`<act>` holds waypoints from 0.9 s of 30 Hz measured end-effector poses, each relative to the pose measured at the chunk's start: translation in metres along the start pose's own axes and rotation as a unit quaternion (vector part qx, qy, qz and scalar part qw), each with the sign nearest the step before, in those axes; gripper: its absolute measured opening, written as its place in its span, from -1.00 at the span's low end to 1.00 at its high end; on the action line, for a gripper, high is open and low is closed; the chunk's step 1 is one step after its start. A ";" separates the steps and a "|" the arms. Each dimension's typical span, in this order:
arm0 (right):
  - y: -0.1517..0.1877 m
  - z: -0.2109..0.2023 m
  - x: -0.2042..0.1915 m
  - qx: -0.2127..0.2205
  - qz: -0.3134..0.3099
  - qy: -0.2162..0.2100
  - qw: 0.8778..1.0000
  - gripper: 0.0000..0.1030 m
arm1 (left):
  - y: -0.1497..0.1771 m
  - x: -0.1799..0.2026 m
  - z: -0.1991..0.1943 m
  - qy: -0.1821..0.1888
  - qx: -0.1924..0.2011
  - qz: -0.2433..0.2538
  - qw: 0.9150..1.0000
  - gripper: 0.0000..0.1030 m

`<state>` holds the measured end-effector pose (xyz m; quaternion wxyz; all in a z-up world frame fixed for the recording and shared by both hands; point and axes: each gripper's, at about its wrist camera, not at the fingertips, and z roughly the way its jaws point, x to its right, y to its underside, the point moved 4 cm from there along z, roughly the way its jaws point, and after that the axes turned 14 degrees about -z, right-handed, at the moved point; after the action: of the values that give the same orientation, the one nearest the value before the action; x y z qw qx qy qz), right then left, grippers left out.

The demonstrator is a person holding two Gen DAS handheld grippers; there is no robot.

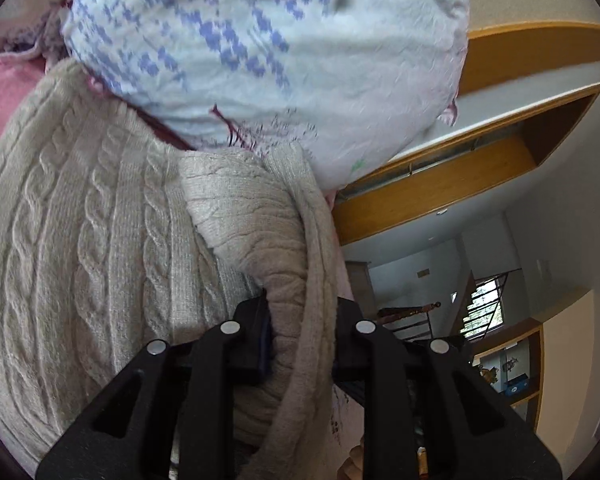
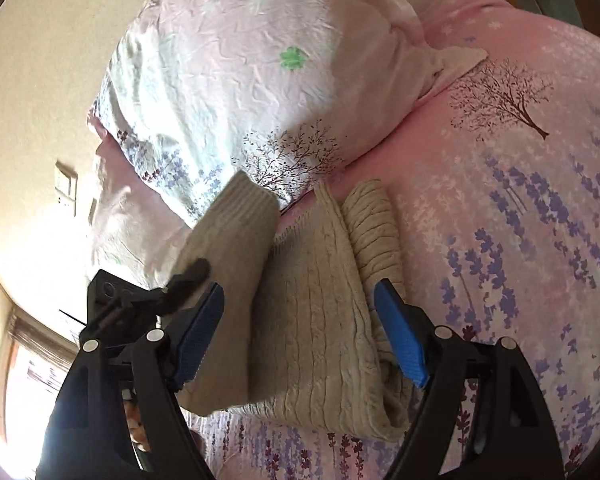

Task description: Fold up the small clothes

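A cream cable-knit sweater point(image 1: 80, 248) lies on a pink floral bedspread point(image 2: 520, 208). My left gripper point(image 1: 302, 332) is shut on a bunched fold of the sweater's sleeve and edge, lifting it off the body. In the right wrist view the sweater point(image 2: 320, 320) lies partly folded, with one sleeve point(image 2: 232, 248) raised by the left gripper point(image 2: 188, 280), seen at the left. My right gripper point(image 2: 300, 332) is open, its blue pads point(image 2: 400, 340) on either side of the sweater without pinching it.
A large pale floral pillow point(image 2: 240, 72) lies right behind the sweater; it also shows in the left wrist view point(image 1: 260, 48). A wooden headboard or frame point(image 1: 440, 192) and a room with a staircase lie beyond the bed's edge.
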<state>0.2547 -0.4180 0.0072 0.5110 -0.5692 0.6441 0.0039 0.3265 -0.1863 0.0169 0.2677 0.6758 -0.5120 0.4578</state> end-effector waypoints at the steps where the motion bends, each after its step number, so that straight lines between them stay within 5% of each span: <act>1: 0.000 0.001 0.004 -0.001 0.009 -0.004 1.000 0.54 | 0.004 -0.001 0.010 -0.012 -0.010 0.003 1.000 -0.54; 5: 0.001 0.007 0.018 -0.010 0.040 -0.021 0.999 0.54 | 0.011 0.010 0.021 0.005 -0.038 0.023 0.999 -0.15; 9: 0.002 0.011 0.022 -0.020 0.047 -0.031 0.998 0.54 | 0.011 0.021 -0.015 0.041 -0.037 0.046 0.997 0.15; 16: 0.000 0.023 0.017 -0.036 0.038 -0.027 0.998 0.40 | -0.012 -0.022 -0.095 -0.091 0.061 0.085 0.990 0.24; 22: -0.009 0.041 0.004 -0.040 -0.010 0.016 0.999 0.18 | -0.030 -0.070 -0.107 -0.146 0.067 0.056 0.985 0.24; 24: -0.009 0.050 -0.001 -0.052 -0.026 0.031 0.998 -0.10 | -0.027 -0.078 -0.105 -0.151 0.055 0.056 0.985 0.25; 26: -0.007 0.054 -0.008 -0.053 -0.064 0.058 0.995 -0.66 | -0.022 -0.080 -0.096 -0.155 0.046 0.059 0.985 0.26; 27: -0.007 0.052 -0.012 -0.048 -0.084 0.071 0.993 -0.67 | -0.020 -0.079 -0.091 -0.153 0.042 0.061 0.985 0.27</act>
<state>0.2916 -0.3808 -0.0054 0.4345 -0.6442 0.6276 -0.0485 0.3095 -0.0682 -0.0120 0.1289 0.7163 -0.5673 0.3854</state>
